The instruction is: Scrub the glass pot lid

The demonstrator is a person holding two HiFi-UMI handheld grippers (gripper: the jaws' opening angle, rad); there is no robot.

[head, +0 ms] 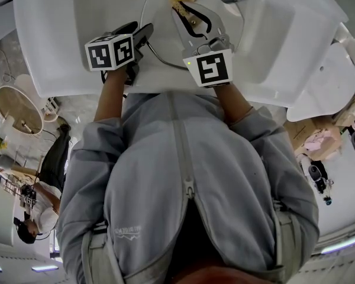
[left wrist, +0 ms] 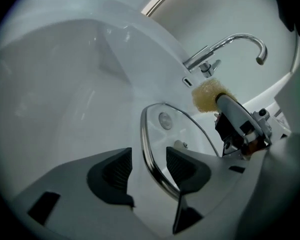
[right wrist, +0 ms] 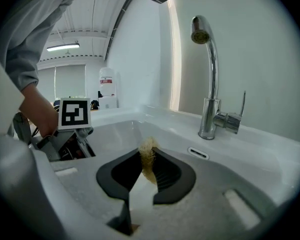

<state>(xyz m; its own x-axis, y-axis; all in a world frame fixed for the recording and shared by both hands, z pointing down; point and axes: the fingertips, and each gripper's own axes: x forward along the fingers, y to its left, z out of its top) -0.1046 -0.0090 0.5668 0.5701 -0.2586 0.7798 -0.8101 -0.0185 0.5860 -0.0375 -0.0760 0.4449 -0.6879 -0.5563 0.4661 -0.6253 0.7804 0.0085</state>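
The glass pot lid (left wrist: pixel 176 130) with a steel rim leans in the white sink basin (left wrist: pixel 65 94); it is also visible from the head view as the lid (head: pixel 163 25). My left gripper (left wrist: pixel 147 156) is open, its two dark pads standing either side of the lid's rim, with a gap showing at the left pad. My right gripper (right wrist: pixel 147 159) is shut on a yellow scrub sponge (right wrist: pixel 149 154), held above the lid near the faucet. That sponge (left wrist: pixel 208 95) and the right gripper (left wrist: pixel 240 126) show beyond the lid.
A chrome faucet (right wrist: pixel 207 84) rises at the back of the sink, with an overflow slot (right wrist: pixel 198 153) below it. The sink's wide white rim (head: pixel 53 40) surrounds the basin. A person (head: pixel 35 209) and a round table (head: pixel 18 108) are on the floor far left.
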